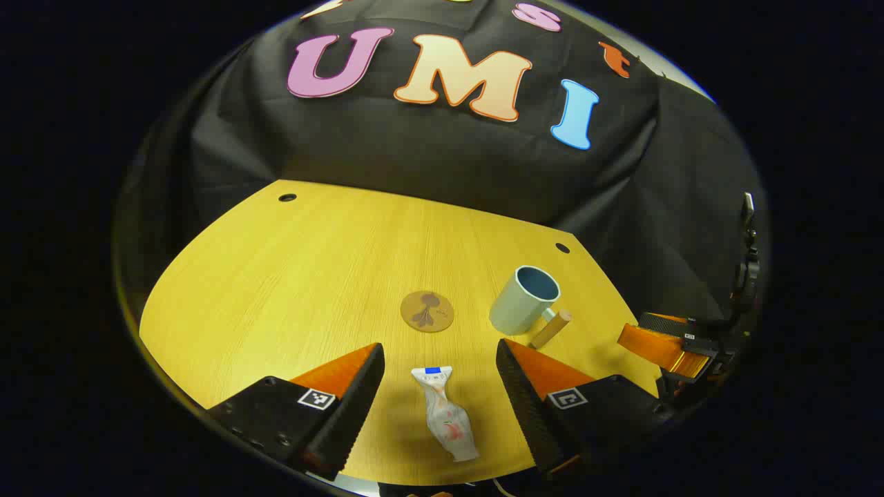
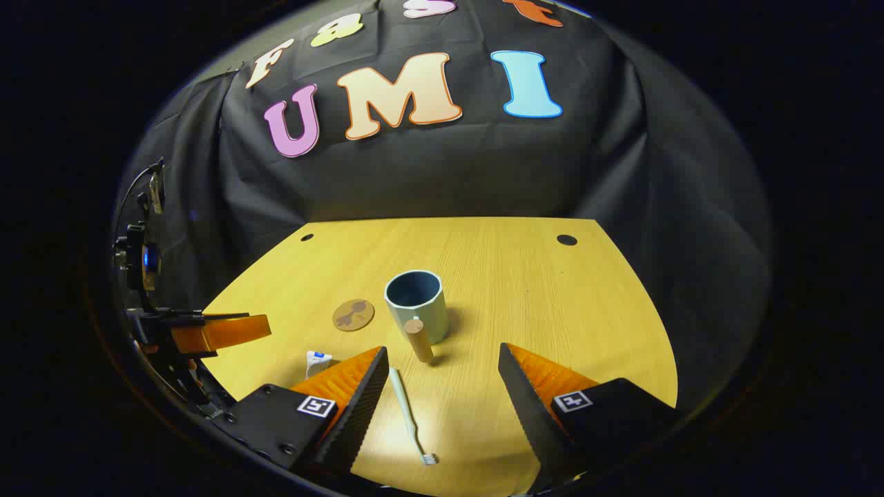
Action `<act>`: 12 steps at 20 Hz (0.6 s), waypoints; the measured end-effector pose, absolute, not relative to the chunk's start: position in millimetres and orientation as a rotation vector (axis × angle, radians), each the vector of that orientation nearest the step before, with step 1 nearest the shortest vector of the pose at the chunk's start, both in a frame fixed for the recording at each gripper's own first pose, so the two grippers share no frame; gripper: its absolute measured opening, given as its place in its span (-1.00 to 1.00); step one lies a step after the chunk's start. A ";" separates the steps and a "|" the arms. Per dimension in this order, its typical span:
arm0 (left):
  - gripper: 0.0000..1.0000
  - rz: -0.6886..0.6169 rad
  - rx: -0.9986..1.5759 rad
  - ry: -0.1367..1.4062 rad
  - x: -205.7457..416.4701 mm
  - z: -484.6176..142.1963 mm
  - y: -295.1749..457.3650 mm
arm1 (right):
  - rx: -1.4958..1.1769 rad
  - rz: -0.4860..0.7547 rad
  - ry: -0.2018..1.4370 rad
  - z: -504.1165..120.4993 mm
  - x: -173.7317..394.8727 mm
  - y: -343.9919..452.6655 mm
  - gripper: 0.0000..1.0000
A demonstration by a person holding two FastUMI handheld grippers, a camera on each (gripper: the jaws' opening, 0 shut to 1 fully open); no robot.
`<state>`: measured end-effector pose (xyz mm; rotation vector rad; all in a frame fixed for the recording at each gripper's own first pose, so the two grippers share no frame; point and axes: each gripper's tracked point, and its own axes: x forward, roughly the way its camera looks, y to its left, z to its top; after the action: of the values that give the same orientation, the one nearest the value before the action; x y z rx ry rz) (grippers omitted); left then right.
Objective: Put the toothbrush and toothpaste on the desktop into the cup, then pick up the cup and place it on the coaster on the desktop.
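Below, toothpaste (image 1: 445, 413) lies between the wide-open, empty left tool (image 1: 440, 366); toothbrush (image 2: 410, 415) between the right tool (image 2: 442, 369), likewise.

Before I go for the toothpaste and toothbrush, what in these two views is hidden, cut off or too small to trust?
- Toothpaste tube, right gripper view: mostly hidden behind that tool's own finger; only the capped end shows.
- Coaster pattern: too small to make out in either view.
- Cup inside: the bottom is hidden by its own wall in the left gripper view.
- Toothbrush bristles: too small to judge which way they face.
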<state>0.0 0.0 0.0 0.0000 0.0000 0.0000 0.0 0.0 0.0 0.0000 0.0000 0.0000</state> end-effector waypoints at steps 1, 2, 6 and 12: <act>0.90 0.002 -0.017 0.011 0.5 -3.0 0.0 | 0.001 0.003 0.007 -0.6 1.0 -0.6 0.97; 0.92 0.009 -0.030 0.016 0.5 -3.7 0.9 | 0.005 0.007 0.010 -0.5 2.0 0.9 0.96; 0.91 0.039 -0.048 0.033 4.2 -9.1 7.8 | 0.001 0.022 0.027 -2.1 6.6 5.7 0.97; 0.92 0.052 -0.016 0.045 6.3 -11.7 9.5 | -0.018 0.032 0.048 -5.8 9.1 9.5 0.97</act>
<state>6.3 9.5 -11.7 -0.0161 0.0451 0.0519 9.1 9.5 -5.8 -0.0175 0.0478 0.0323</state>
